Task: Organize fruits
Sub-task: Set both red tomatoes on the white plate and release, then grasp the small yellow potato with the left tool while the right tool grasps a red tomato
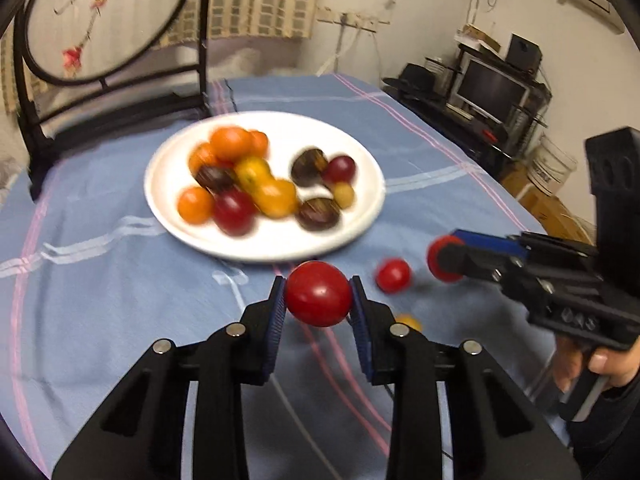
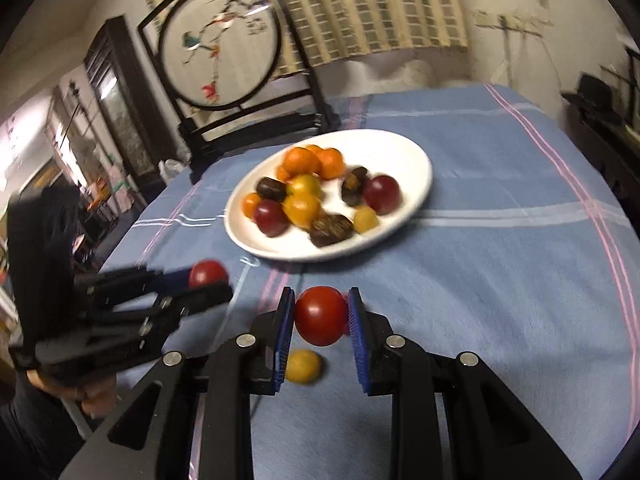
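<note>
My left gripper [image 1: 318,285] is shut on a red cherry tomato [image 1: 318,300], held just above the blue cloth in front of the white plate [image 1: 360,148]. The plate holds several orange, yellow, dark red and brown-striped fruits. My right gripper [image 2: 321,297] is shut on another red tomato [image 2: 321,315]; in the left wrist view the right gripper [image 1: 444,258] sits to the right. The left gripper [image 2: 212,280] shows at the left of the right wrist view. A loose red tomato [image 1: 393,276] and a yellow one [image 2: 303,366] lie on the cloth.
A round embroidered screen [image 1: 108,20] in a dark frame stands at the table's back left, close behind the plate [image 2: 400,152]. The blue striped cloth [image 2: 500,280] covers the table. Beyond the right edge stands a dark shelf with a monitor [image 1: 492,88]. A hand [image 1: 600,364] grips the right tool.
</note>
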Available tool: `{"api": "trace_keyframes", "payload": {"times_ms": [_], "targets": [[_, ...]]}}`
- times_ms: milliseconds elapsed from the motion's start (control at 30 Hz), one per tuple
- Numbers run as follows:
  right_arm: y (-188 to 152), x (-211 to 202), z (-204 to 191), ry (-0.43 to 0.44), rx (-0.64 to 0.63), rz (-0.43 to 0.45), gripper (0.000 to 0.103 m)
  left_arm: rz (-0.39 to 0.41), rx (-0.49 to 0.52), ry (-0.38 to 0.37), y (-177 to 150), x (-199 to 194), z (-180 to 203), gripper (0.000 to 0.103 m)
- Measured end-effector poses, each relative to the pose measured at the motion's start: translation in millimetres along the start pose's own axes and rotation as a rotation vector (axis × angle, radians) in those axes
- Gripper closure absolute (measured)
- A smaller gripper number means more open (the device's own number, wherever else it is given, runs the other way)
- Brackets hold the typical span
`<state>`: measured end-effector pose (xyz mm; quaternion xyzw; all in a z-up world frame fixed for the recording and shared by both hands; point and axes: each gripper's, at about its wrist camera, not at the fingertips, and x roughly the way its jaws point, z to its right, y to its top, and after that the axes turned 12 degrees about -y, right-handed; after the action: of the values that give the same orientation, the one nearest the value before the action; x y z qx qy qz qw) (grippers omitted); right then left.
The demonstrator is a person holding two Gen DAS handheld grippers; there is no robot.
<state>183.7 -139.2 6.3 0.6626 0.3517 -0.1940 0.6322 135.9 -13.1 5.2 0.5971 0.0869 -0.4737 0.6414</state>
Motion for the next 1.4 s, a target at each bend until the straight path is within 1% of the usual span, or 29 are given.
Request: {"api": "trace_keyframes", "payload": {"times_ms": [133,233,333,433,533,600,633,667,700,733,800,900,967,1033,1200,1300,1400], "targets": [[31.1,17.9,-20.5,-0.004,-0.074,0.013,0.076,0.022,-0.029,0.044,29.9,4.7,-19.7,0.072],[51.9,42.7,-26.8,0.001,-0.072,-0.005,0.076,0.03,-0.066,0.075,50.8,15.5,-39.2,0.072],[67.3,68.1,-30.6,-0.013,-0.069,-0.026,0.076,0.032,-0.093,0.109,70.5,28.9,-58.6,0.072],[78.5,91.5,-28.5,-0.013,-0.045,-0.056,0.076,0.027,-0.107,0.135,79.1,39.5,-71.0,0.072],[84.9,107.4,-25.8,-0.015,-0.018,-0.075,0.075,0.02,-0.122,0.144,84.5,49.5,-81.5,0.072],[87.4,115.5,-22.4,-0.01,0.01,-0.08,0.069,0.018,-0.133,0.147,85.4,55.1,-85.5,0.072],[87.5,117.8,-20.5,-0.008,0.021,-0.082,0.059,0.033,-0.139,0.147,85.7,55.6,-86.6,0.066],[87.3,119.0,-18.4,-0.004,0.038,-0.082,0.058,0.044,-0.146,0.162,86.0,54.8,-87.3,0.058],[85.8,117.4,-16.1,0.009,0.048,-0.084,0.058,0.051,-0.149,0.17,87.2,55.0,-88.3,0.055],[84.6,116.2,-15.1,0.013,0.049,-0.085,0.058,0.06,-0.149,0.165,86.6,52.7,-87.8,0.051],[81.3,110.7,-11.9,0.017,0.051,-0.082,0.058,0.064,-0.148,0.158,83.9,48.9,-84.6,0.049],[72.5,94.7,-2.2,0.023,0.06,-0.077,0.056,0.064,-0.142,0.164,77.7,42.0,-77.5,0.042],[66.3,83.0,4.9,0.002,0.059,-0.067,0.048,0.065,-0.14,0.168,71.1,36.7,-69.8,0.038],[60.2,73.1,10.4,-0.031,0.044,-0.057,0.046,0.063,-0.137,0.158,62.5,31.4,-59.6,0.036],[37.6,52.2,25.7,-0.071,0.048,-0.055,0.044,0.039,-0.124,0.122,34.3,24.3,-29.5,0.034],[21.6,41.9,36.7,-0.088,0.076,-0.056,0.04,-0.001,-0.118,0.07,11.5,25.1,-8.6,0.034],[10.2,35.8,44.7,-0.092,0.098,-0.061,0.039,-0.024,-0.123,0.04,-6.0,25.6,6.0,0.034]]}}
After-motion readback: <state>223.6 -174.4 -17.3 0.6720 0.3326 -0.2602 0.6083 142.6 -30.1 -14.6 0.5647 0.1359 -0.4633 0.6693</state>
